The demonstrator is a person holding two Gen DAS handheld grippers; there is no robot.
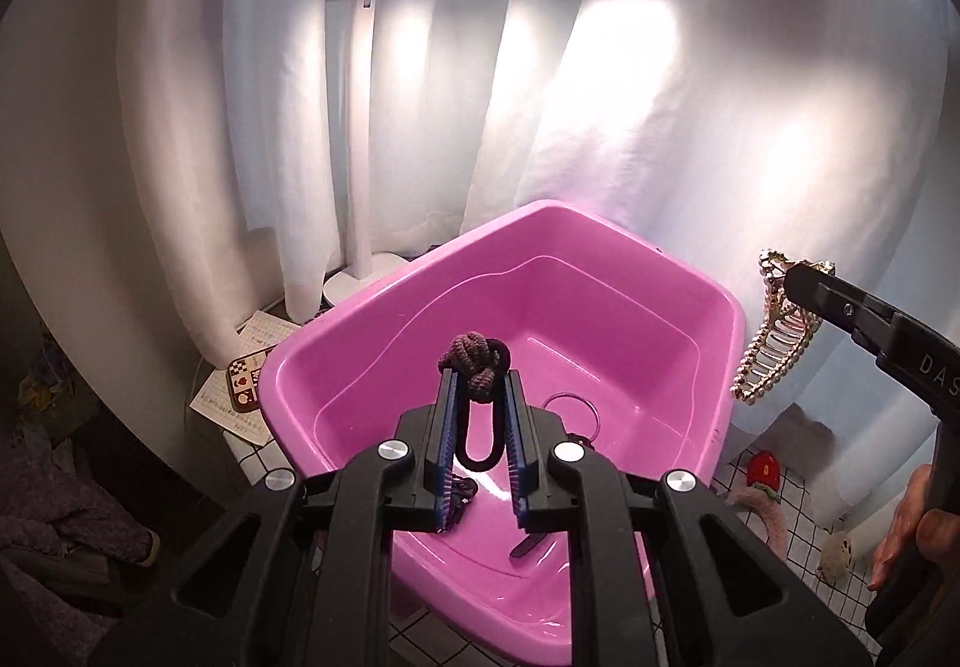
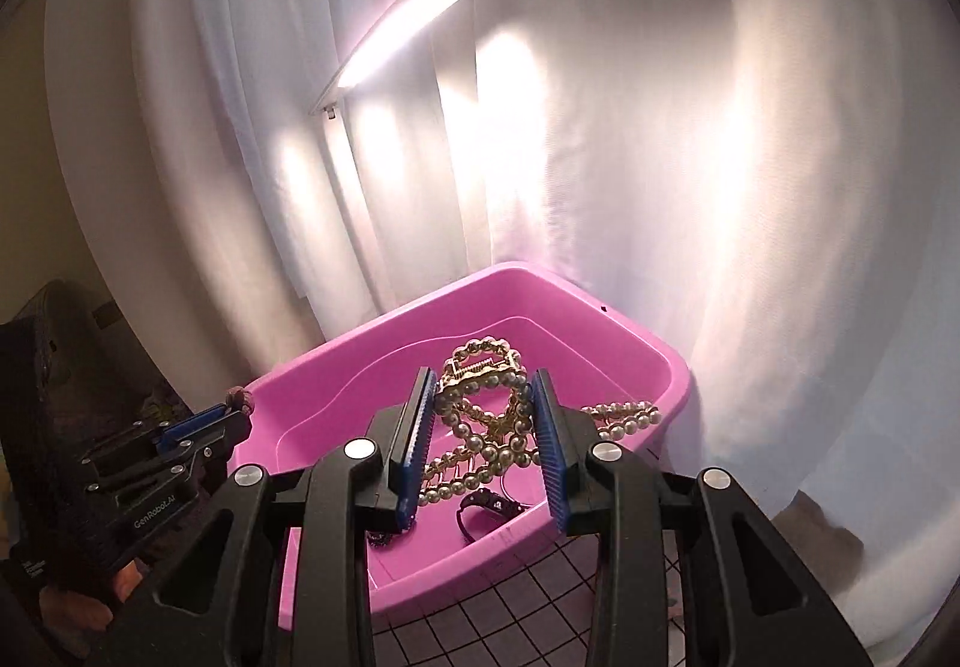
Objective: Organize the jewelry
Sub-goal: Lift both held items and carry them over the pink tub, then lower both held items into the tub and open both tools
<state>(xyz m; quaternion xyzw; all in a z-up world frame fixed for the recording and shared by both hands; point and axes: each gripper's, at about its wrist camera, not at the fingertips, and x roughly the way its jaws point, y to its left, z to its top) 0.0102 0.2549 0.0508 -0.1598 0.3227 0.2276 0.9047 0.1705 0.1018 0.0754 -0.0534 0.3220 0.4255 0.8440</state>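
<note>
A pink plastic tub [image 1: 600,271] stands on the gridded table; it also shows in the right wrist view [image 2: 336,379]. My left gripper [image 1: 478,373] is shut on a knotted purple hair tie [image 1: 474,361] with a black loop, held over the tub. My right gripper [image 2: 483,376] is shut on a gold pearl hair claw [image 2: 480,403], held above the tub's right side. The claw [image 1: 774,343] and right gripper [image 1: 798,274] also show in the left wrist view. A thin ring [image 1: 570,412] and dark small items [image 2: 486,505] lie in the tub.
A lit white desk lamp [image 1: 360,156] stands behind the tub against white curtains. Papers and a checkered card [image 1: 243,385] lie at the left. A red strawberry piece [image 1: 763,469], a pink fuzzy band [image 1: 765,517] and a small pale item [image 1: 837,556] lie on the table at the right.
</note>
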